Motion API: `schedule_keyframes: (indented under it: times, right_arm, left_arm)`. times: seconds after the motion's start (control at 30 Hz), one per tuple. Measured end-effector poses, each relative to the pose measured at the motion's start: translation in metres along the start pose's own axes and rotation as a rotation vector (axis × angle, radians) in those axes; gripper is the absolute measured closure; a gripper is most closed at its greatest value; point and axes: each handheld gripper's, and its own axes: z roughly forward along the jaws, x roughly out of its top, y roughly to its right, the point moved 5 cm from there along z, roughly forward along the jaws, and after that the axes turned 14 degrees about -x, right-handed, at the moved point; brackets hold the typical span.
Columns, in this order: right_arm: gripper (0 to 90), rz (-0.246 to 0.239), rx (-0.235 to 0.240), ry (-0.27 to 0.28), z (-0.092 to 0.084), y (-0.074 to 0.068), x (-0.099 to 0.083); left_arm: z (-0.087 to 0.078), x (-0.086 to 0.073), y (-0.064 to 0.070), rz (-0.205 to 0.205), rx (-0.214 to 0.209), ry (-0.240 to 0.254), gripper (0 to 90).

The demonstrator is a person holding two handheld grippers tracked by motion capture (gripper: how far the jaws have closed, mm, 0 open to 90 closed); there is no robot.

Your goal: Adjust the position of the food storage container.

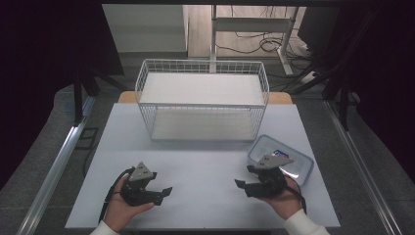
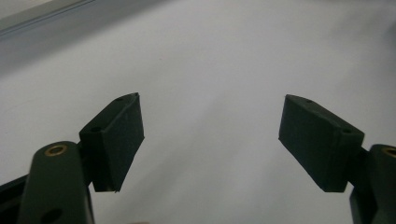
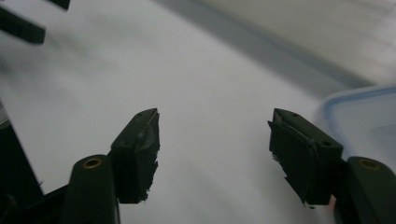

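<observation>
While the white table (image 1: 205,166) carries everything, its largest load is a white wire basket (image 1: 202,100) standing at the far middle, well apart from both hands. Nearer, at the right edge, lies a clear plastic container with a blue rim (image 1: 293,164), something blue and white inside it. Just beside and partly over its near side hover the right tongs (image 1: 247,177), jaws standing apart with nothing between them. Over bare table at the near left, the left tongs (image 1: 164,191) likewise gape wide and grip nothing.
</observation>
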Motion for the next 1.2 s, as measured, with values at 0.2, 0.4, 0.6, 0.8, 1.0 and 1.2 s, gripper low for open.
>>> schedule_keyframes:
  times: [0.2,0.4,0.6,0.8,1.0,1.2]
  right_arm:
    - [47.9,0.056,-0.042,-0.049,0.001,0.048,0.027]
    - [64.0,0.039,-0.071,-0.116,0.011,0.08,0.035]
    - [80.2,0.028,-0.129,-0.202,0.024,0.121,0.04]
    - [88.6,0.047,-0.157,-0.261,0.037,0.147,0.037]
    - [88.8,0.048,-0.199,-0.309,0.05,0.163,0.032]
    - [88.9,0.034,-0.211,-0.297,0.059,0.169,0.033]
  left_arm:
    - [-0.001,0.0,-0.001,0.006,-0.007,-0.002,21.7]
    - [-0.001,0.001,-0.001,0.005,-0.004,-0.002,21.7]
    - [0.0,0.001,-0.001,0.002,-0.004,-0.003,21.7]
    - [0.0,0.0,-0.002,0.001,-0.002,-0.005,21.7]
    - [0.0,0.002,0.0,-0.003,-0.011,0.004,21.7]
    - [0.002,0.002,0.001,0.004,-0.014,-0.005,21.7]
